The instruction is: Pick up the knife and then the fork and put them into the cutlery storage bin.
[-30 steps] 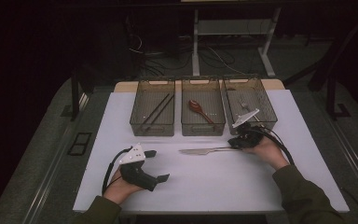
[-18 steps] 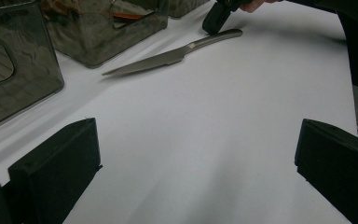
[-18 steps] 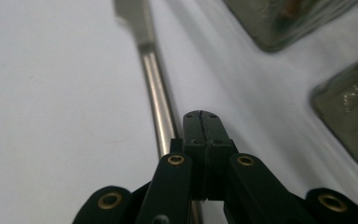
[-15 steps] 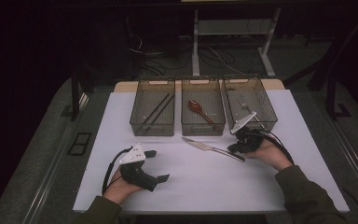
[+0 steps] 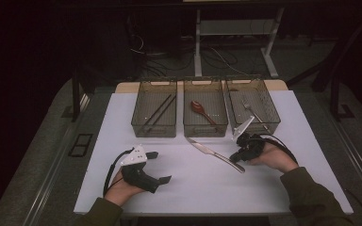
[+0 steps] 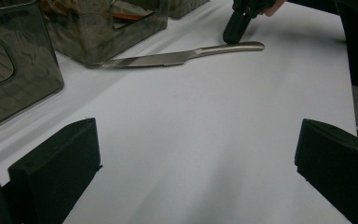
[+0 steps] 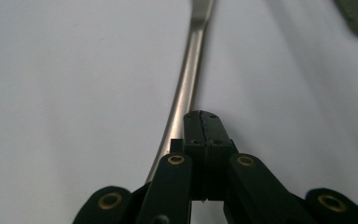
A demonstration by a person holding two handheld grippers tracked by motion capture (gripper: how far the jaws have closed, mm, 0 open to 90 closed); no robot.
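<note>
Resting on the white table (image 5: 122,122), my long steel table knife (image 5: 215,154) lies slantwise in the open middle, its blade tip just short of the middle clear plastic bin (image 5: 205,109), with bare surface all around and the near edge well apart. My right gripper (image 5: 239,155) has its jaws pressed together, tips down beside the knife's handle end; I cannot tell whether they pinch it. My right hand (image 5: 274,157) lies low on the table behind it. My left gripper (image 5: 159,167) sits wide open with nothing between its jaws, pointing across the table toward the knife, my left hand (image 5: 122,185) flat near the front edge.
</note>
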